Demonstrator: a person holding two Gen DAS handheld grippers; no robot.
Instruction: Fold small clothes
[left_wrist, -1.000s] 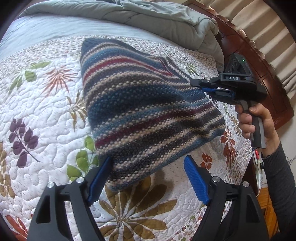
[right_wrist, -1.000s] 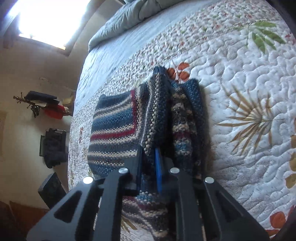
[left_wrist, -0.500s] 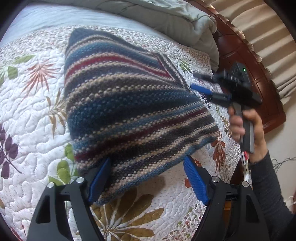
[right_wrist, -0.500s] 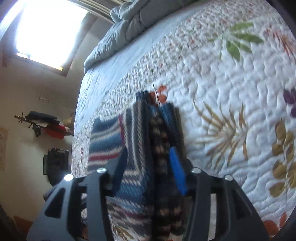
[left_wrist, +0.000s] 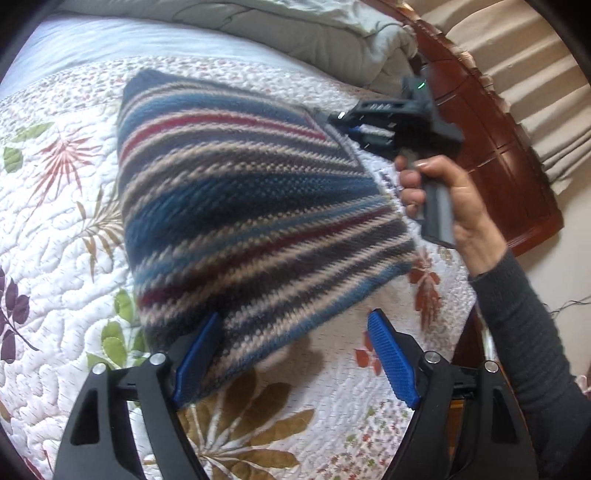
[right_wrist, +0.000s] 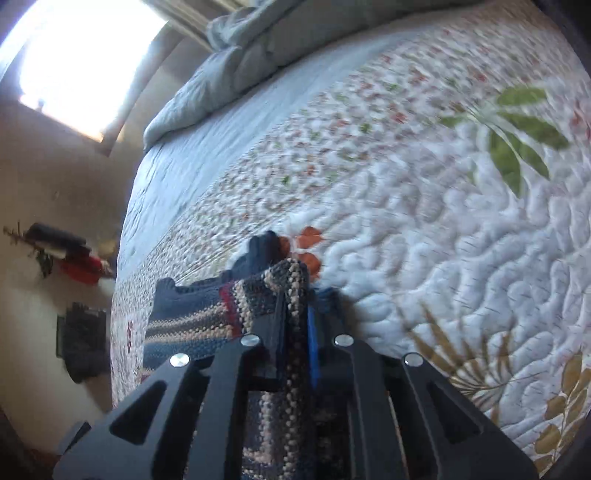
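A folded striped knit garment (left_wrist: 243, 221), blue, red, grey and cream, lies on the floral quilt (left_wrist: 59, 229). My left gripper (left_wrist: 295, 354) is open at its near corner, with the left pad (left_wrist: 199, 354) against the knit edge and the right pad (left_wrist: 391, 362) over bare quilt. My right gripper (left_wrist: 343, 122) is at the garment's far right corner, held by a hand. In the right wrist view it (right_wrist: 295, 314) is shut on a thick fold of the knit (right_wrist: 284, 332), which runs back between the jaws.
A grey comforter (left_wrist: 295, 33) is bunched at the far side of the bed. A dark wooden headboard (left_wrist: 509, 147) and beige curtains stand at the right. The quilt (right_wrist: 461, 221) spreads wide beyond the garment. A window and wall items show at left in the right wrist view.
My right gripper opened half a second ago and has now shut on a fold at the garment's corner. The garment has shifted and looks slightly lifted. My left gripper stays open.
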